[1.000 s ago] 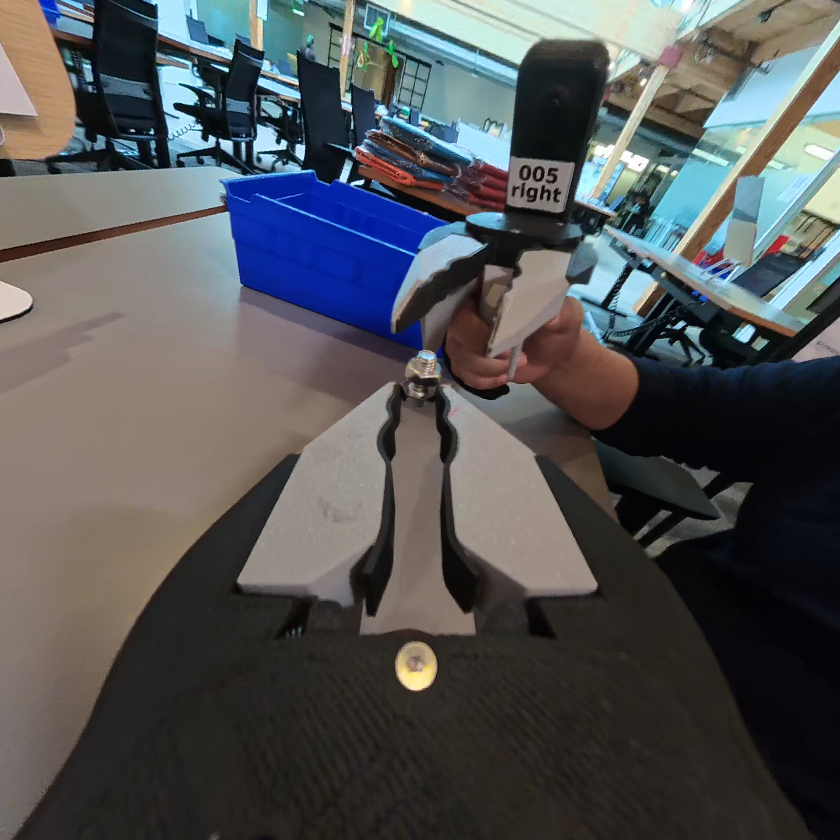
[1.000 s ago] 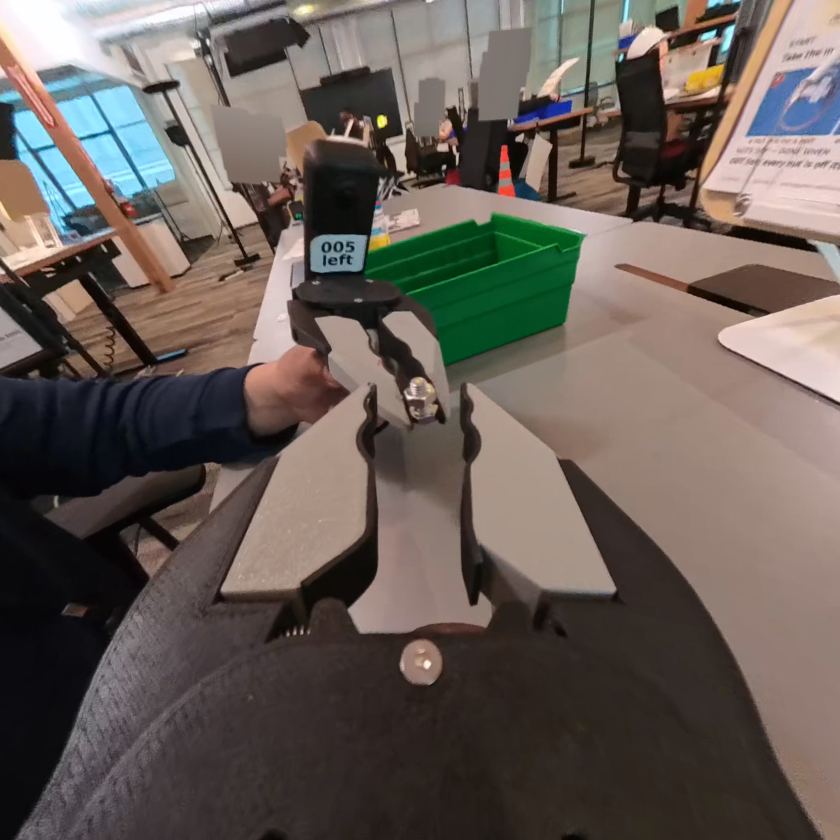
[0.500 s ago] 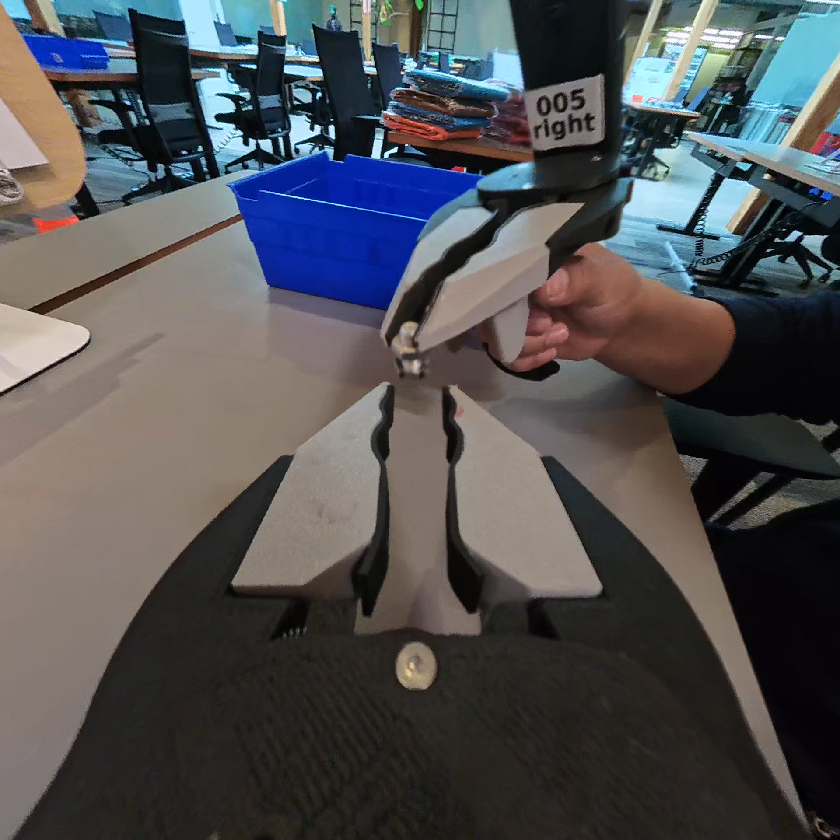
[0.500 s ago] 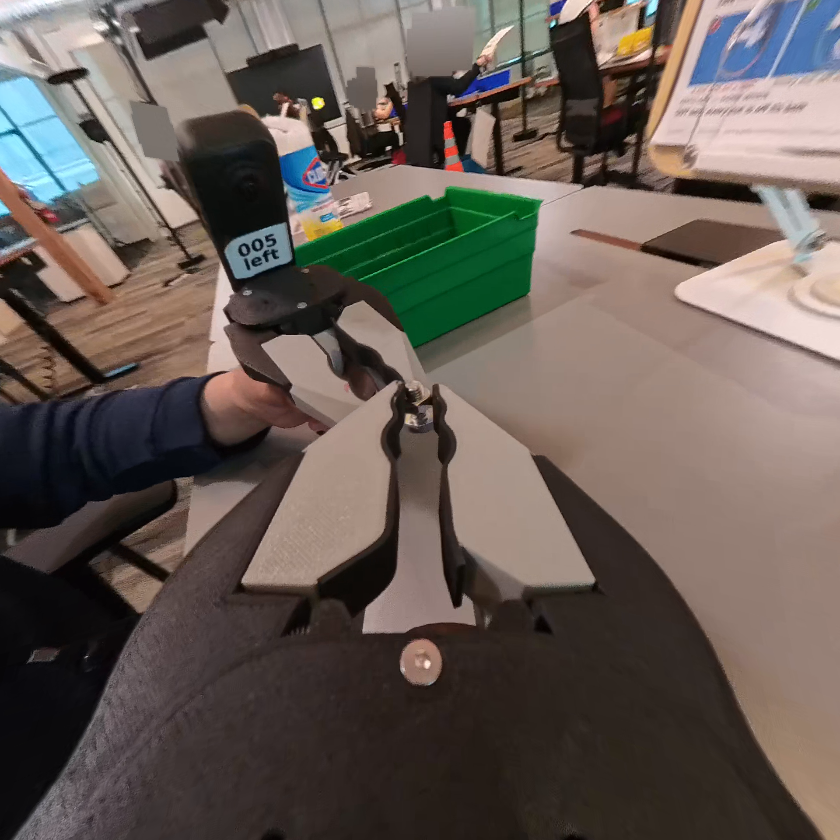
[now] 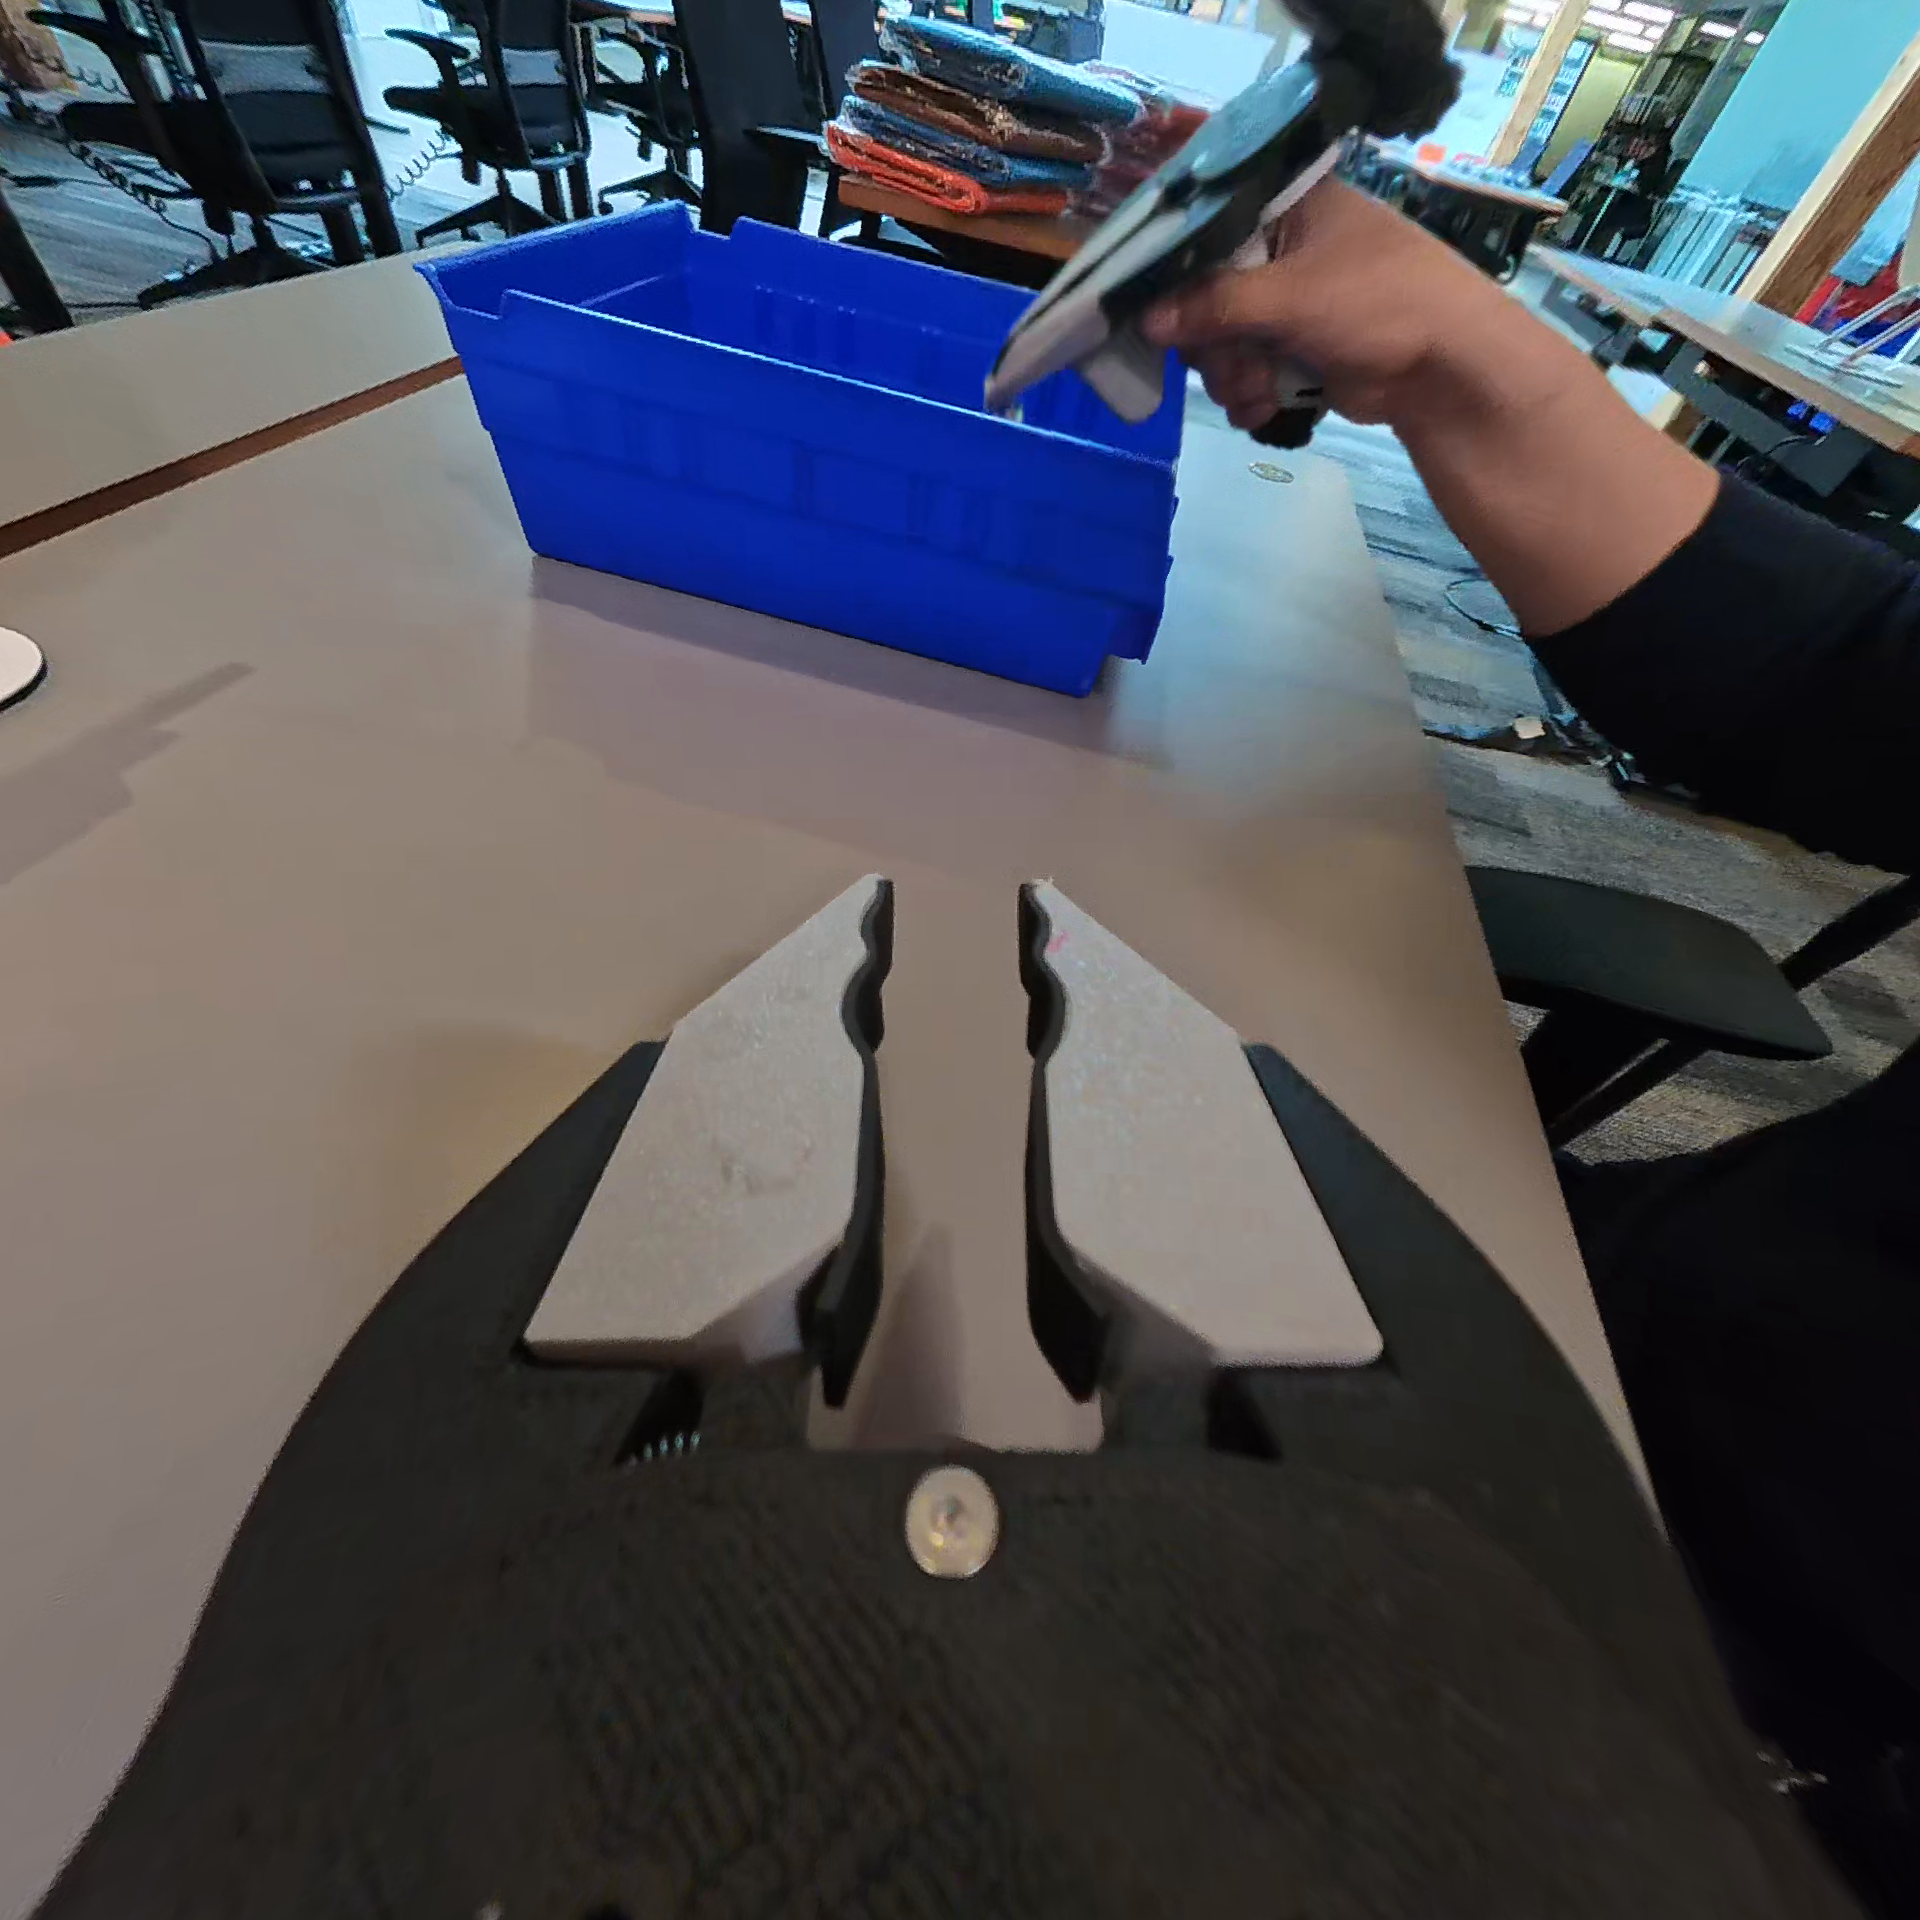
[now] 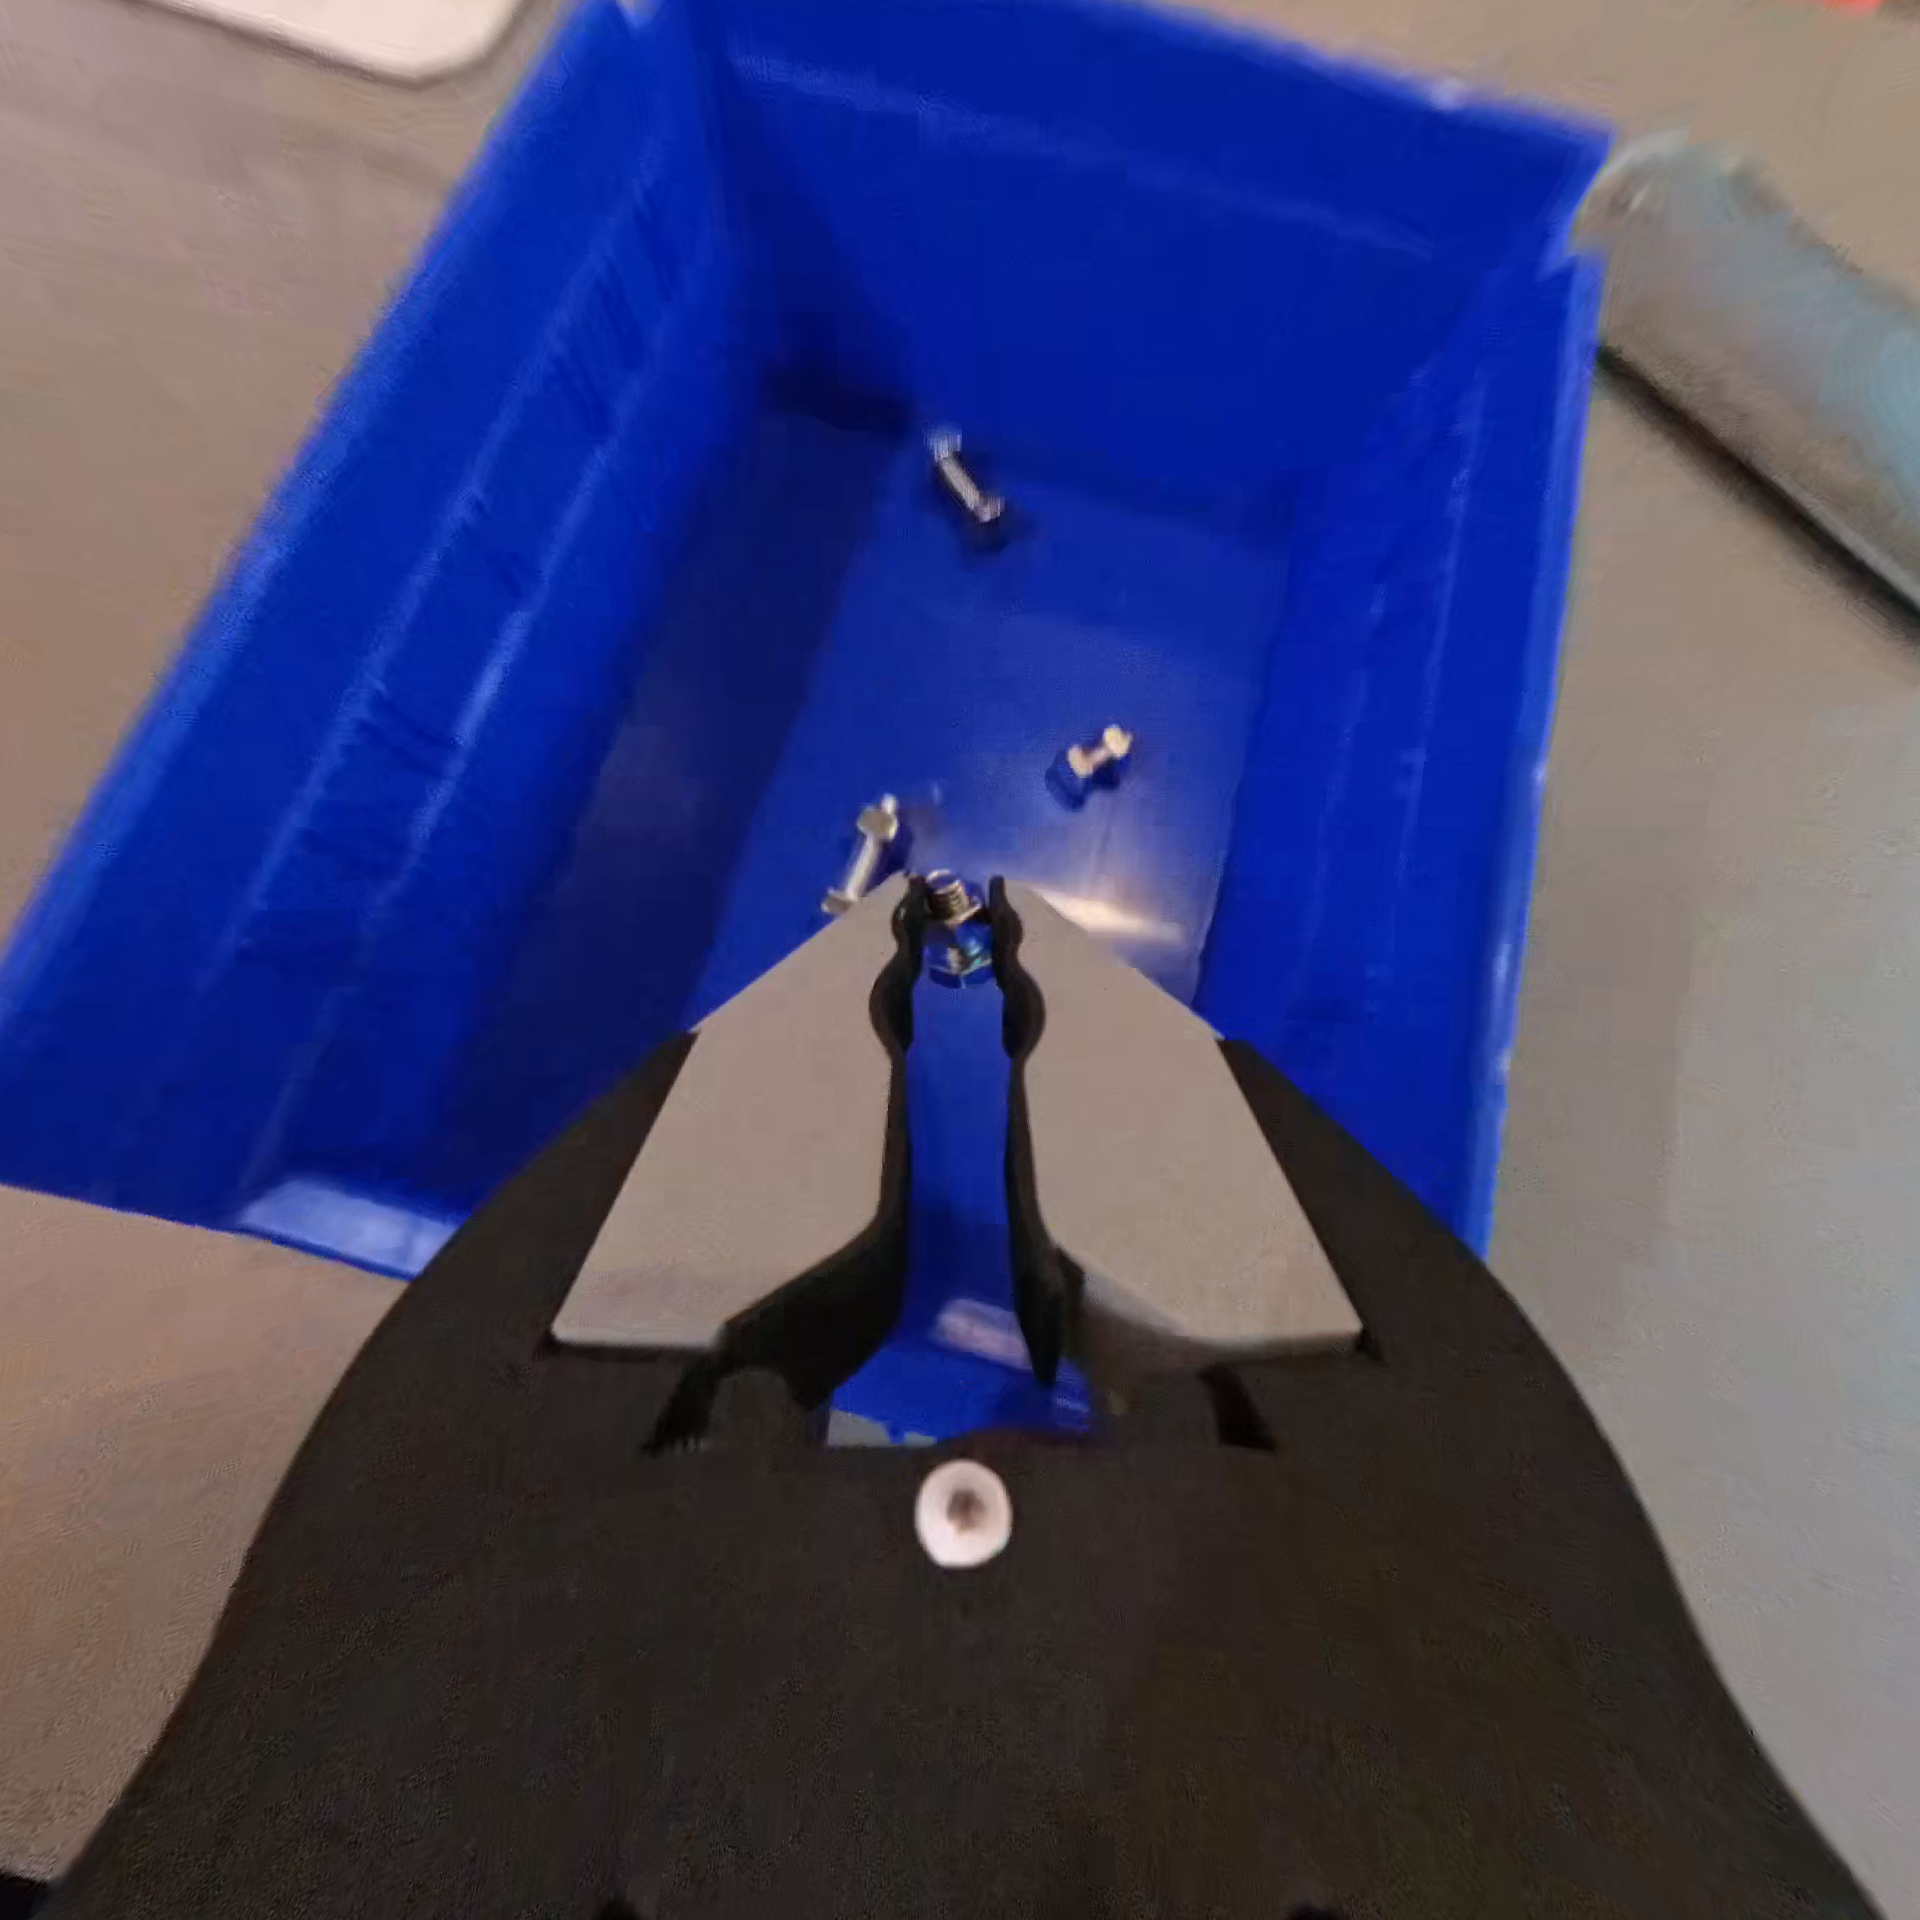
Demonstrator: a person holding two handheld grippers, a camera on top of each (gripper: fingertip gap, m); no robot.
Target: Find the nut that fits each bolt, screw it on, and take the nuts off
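The right gripper (image 6: 951,920) pinches one nutted bolt (image 6: 948,906) above the blue bin (image 6: 436,665) – three assembled bolts already inside – while the left gripper (image 5: 954,904) waits open, empty.

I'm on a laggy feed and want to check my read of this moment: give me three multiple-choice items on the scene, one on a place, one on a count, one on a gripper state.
1. Where is the right gripper?
A. Over the open blue bin
B. Resting on the table
C. Beside a green bin

2. How many bolts lie loose on the bin floor, not counting the held one?
A. None
B. Three
C. Six

3. What is the state of the left gripper?
A. Shut on a bolt
B. Shut on a nut
C. Open, holding nothing

Answers:
1. A: the right wrist view looks down into the bin past its fingertips.
2. B: one far bolt, one at mid right, one by the left fingertip.
3. C: a clear gap between its fingers shows only table, while the right gripper pinches the bolt with nut.
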